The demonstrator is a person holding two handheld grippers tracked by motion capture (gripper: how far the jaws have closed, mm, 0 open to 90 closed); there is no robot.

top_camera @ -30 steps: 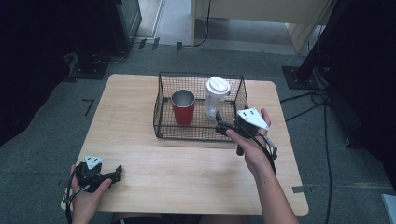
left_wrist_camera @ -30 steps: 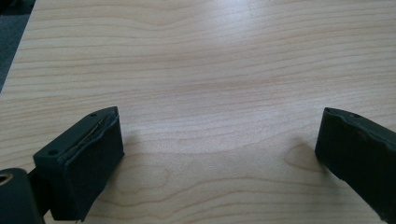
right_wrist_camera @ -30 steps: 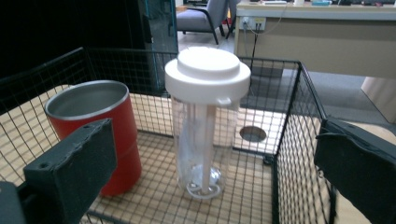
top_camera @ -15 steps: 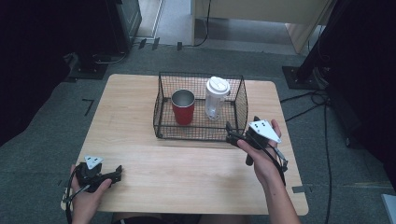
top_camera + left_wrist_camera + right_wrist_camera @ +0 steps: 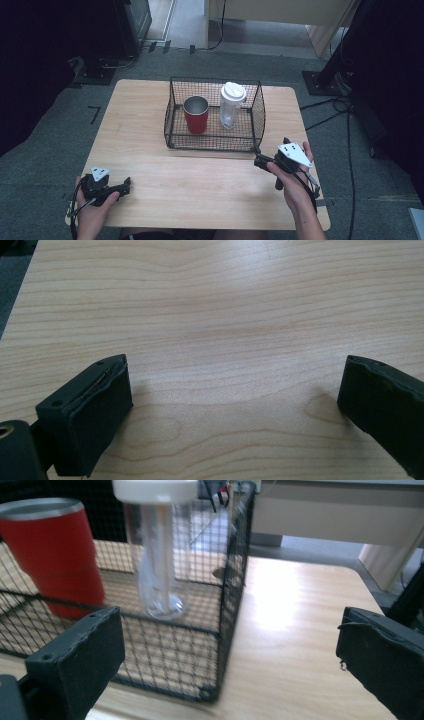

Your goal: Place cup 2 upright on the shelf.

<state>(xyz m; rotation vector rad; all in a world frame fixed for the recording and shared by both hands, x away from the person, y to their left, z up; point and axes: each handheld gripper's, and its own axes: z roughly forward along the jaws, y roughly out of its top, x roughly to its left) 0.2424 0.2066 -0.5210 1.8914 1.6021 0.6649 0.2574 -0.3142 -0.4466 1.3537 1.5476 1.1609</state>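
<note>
A black wire basket (image 5: 215, 141) stands on the wooden table (image 5: 150, 115), at the far middle. Inside it a red tumbler (image 5: 196, 118) with a steel rim stands on the left, and a clear bottle (image 5: 231, 109) with a white lid on the right. My right gripper (image 5: 270, 152) is open and empty just outside the basket's near right corner. In the right gripper view the tumbler (image 5: 55, 555) and bottle (image 5: 157, 555) show through the basket mesh (image 5: 232, 580). My left gripper (image 5: 126, 184) rests at the table's near left corner, open over bare wood (image 5: 235, 330).
The table's front edge lies close to both hands. Dark stands and cables (image 5: 330, 107) sit on the grey floor to the right of the table, and a dark cabinet (image 5: 125, 25) at the far left.
My right gripper has drawn back from the basket's right side toward the near right, and lower. The left gripper has stayed put.
</note>
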